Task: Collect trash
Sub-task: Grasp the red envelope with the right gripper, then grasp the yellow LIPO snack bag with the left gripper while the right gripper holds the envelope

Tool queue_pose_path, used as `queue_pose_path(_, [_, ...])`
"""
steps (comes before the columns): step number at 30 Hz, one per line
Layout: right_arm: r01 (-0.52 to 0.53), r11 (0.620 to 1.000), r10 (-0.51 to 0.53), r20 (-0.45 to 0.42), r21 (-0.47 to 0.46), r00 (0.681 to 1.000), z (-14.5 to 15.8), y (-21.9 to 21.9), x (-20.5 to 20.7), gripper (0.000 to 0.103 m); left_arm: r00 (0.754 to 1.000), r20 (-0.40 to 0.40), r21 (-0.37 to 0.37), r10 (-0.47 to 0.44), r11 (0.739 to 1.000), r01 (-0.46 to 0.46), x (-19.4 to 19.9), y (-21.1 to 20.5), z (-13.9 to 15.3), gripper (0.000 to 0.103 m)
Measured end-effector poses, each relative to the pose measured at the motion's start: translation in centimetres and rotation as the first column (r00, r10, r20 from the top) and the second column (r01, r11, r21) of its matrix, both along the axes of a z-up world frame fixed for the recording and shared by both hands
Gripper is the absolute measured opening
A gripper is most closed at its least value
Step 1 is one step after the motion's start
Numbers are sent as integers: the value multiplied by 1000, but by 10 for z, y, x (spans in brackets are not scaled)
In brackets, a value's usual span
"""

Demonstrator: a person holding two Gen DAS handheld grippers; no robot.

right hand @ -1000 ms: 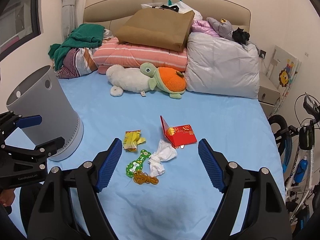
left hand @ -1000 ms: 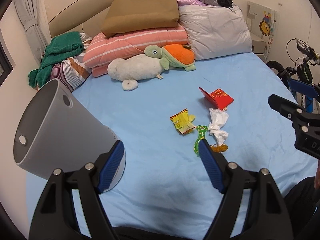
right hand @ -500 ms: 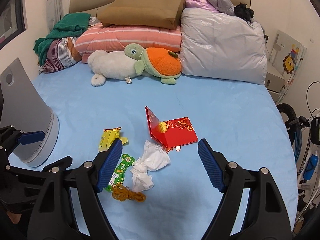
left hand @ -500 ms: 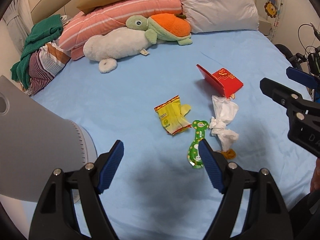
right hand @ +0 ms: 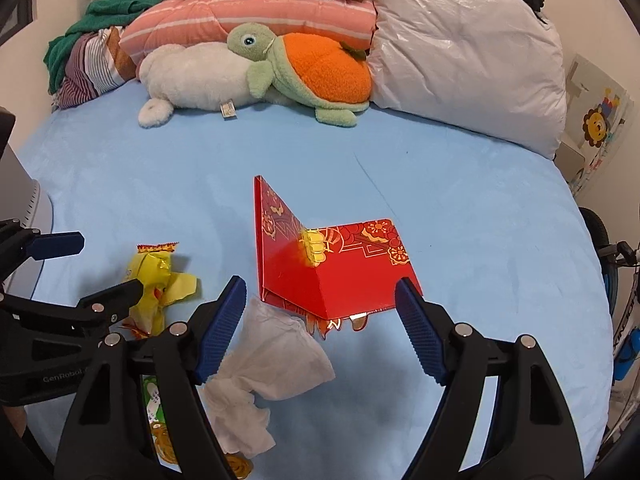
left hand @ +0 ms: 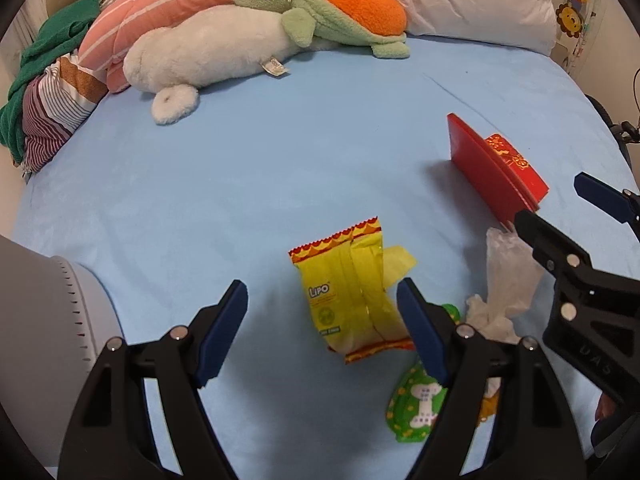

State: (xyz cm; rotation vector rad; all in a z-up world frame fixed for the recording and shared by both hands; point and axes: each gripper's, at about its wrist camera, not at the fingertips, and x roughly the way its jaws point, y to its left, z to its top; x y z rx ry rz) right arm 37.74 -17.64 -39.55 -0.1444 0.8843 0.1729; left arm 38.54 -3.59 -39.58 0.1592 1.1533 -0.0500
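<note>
Trash lies on the blue bed. A yellow snack wrapper (left hand: 352, 296) lies just ahead of my open left gripper (left hand: 322, 320), near its right finger. A green spotted wrapper (left hand: 416, 404) and a crumpled white tissue (left hand: 504, 292) lie to its right. My open right gripper (right hand: 318, 320) hovers over a folded red envelope (right hand: 332, 272), with the tissue (right hand: 272, 364) under its left finger. The yellow wrapper (right hand: 160, 280) shows at left. The grey bin (left hand: 44, 344) stands at far left.
A white plush and a green-orange turtle plush (right hand: 304, 64) lie at the bed's head, in front of pink striped bedding and a white pillow (right hand: 464, 52). Folded clothes (left hand: 48, 92) are piled at the back left. A bicycle (right hand: 624, 320) stands off the bed's right side.
Both grippers have moved forward and down toward the trash. The bin has slid to the left edge of both views. Both stay open.
</note>
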Motion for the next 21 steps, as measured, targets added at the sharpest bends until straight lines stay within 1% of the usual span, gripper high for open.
queue_pose_path(2, [-7, 1000, 7, -14, -3, 1000, -10, 1, 6, 73, 999, -32, -19, -3, 1000, 3, 8, 0, -14, 77])
queue_pose_path(4, [-15, 1000, 15, -22, 1, 1000, -17, 3, 11, 68, 998, -60, -23, -17, 1000, 16, 11, -1, -26, 77])
queue_pose_path(5, [-19, 1000, 19, -25, 5, 1000, -20, 4, 13, 63, 997, -71, -20, -22, 1000, 21, 12, -2, -31, 77])
queue_pose_path(6, [-25, 1000, 25, -30, 9, 999, -23, 6, 15, 54, 996, -82, -12, -19, 1000, 18, 14, -2, -37, 77])
queue_pose_path(7, [-36, 999, 36, -41, 10, 999, -27, 9, 18, 50, 996, -84, -24, -17, 1000, 15, 15, -1, -40, 77])
queue_pose_path(9, [-54, 999, 55, -57, 3, 997, -33, 14, 20, 35, 997, -76, -59, -14, 998, 9, 17, 5, -38, 77])
queue_pose_path(10, [-64, 998, 63, -61, -3, 996, -36, 17, 21, 31, 997, -70, -66, -13, 998, 8, 18, 7, -36, 72])
queue_pose_path(11, [-72, 997, 71, -64, -10, 995, -38, 19, 21, 22, 998, -61, -72, -11, 997, 7, 20, 9, -35, 63])
queue_pose_path(12, [-75, 997, 74, -58, -18, 996, -40, 20, 21, 19, 998, -55, -77, -7, 997, 3, 21, 11, -33, 58])
queue_pose_path(13, [-77, 997, 76, -51, -21, 996, -40, 21, 20, 18, 999, -51, -83, -2, 997, -3, 22, 14, -31, 51])
queue_pose_path(14, [-77, 997, 76, -43, -22, 996, -39, 21, 20, 13, 999, -47, -92, 2, 996, -7, 22, 16, -30, 46])
queue_pose_path(18, [-72, 997, 72, -22, -10, 997, -34, 19, 19, 6, 999, -35, -107, 20, 994, -23, 24, 22, -26, 43])
queue_pose_path(21, [-74, 997, 74, -3, -5, 997, -30, 17, 15, 5, 999, -9, -117, 35, 992, -36, 18, 26, -21, 42])
